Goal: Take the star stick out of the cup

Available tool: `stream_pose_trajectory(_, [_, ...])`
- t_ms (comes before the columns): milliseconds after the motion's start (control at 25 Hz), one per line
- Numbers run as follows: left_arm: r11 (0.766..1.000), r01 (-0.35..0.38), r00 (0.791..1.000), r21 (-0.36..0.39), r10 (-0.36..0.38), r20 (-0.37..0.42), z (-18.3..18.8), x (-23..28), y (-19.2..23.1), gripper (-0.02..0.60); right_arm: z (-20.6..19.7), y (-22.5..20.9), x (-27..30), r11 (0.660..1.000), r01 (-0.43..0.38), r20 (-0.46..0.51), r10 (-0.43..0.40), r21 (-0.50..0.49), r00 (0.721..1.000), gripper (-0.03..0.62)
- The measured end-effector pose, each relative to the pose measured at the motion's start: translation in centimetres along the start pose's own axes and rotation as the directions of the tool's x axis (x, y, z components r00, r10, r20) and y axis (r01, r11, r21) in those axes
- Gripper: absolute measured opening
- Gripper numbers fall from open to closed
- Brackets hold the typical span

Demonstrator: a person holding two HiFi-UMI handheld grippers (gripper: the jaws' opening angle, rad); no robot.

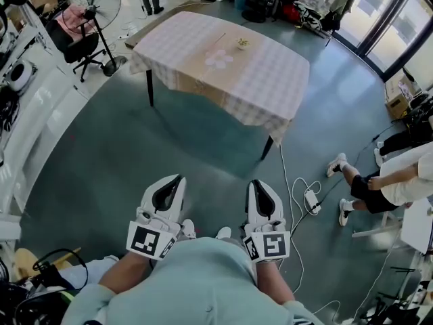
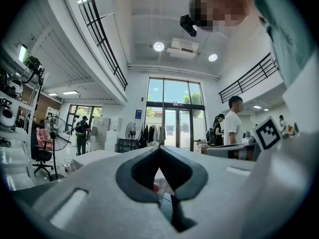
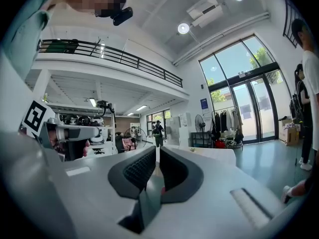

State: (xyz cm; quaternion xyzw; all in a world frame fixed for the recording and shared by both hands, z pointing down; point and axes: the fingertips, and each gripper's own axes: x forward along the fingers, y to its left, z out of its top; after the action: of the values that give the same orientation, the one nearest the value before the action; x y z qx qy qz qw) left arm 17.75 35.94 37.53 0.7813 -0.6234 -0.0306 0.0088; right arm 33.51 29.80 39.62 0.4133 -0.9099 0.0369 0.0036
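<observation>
A small cup [image 1: 242, 43] with something pale sticking out of it stands on the far table [image 1: 270, 73], next to a flower-shaped mat [image 1: 218, 59]; the stick's shape is too small to make out. Both grippers are held level near my body, far from the table. My left gripper [image 1: 178, 179] [image 2: 159, 149] is shut, its jaws meeting at the tip with nothing in them. My right gripper [image 1: 258, 183] [image 3: 157, 151] shows a narrow slit between its jaws, with nothing between them.
The table wears a checked cloth and stands on a grey-green floor. A seated person [image 1: 399, 175] is at the right. A power strip with white cables [image 1: 311, 198] lies on the floor. A standing fan [image 1: 101, 5] and an office chair [image 1: 74, 36] are at the far left.
</observation>
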Motion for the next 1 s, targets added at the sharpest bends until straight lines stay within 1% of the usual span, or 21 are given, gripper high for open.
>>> stream_pose_trajectory(200, [1.0, 0.003, 1.0, -0.001, -0.003, -0.004, 0.0, -0.2, -0.3, 0.0, -0.3, 0.2, -0.1, 1.0, -0.014, -0.006, 0.014, 0.011, 1.0, 0.05])
stream_pose_trajectory(520, [1.0, 0.009, 1.0, -0.006, -0.009, -0.006, -0.1, -0.8, 0.2, 0.0, 0.3, 1.2, 0.4, 1.0, -0.026, 0.012, 0.026, -0.011, 1.0, 0.094])
stream_pose_trajectory(760, [1.0, 0.012, 1.0, 0.006, -0.012, 0.006, 0.2, -1.4, 1.4, 0.002, 0.2, 2.2, 1.3, 1.0, -0.018, 0.009, 0.019, -0.014, 1.0, 0.095])
stream_pose_trajectory(1000, [1.0, 0.011, 1.0, 0.013, -0.011, -0.004, -0.1, -2.3, 4.0, 0.002, 0.3, 3.5, 3.0, 1.0, 0.001, 0.017, -0.001, -0.021, 1.0, 0.092])
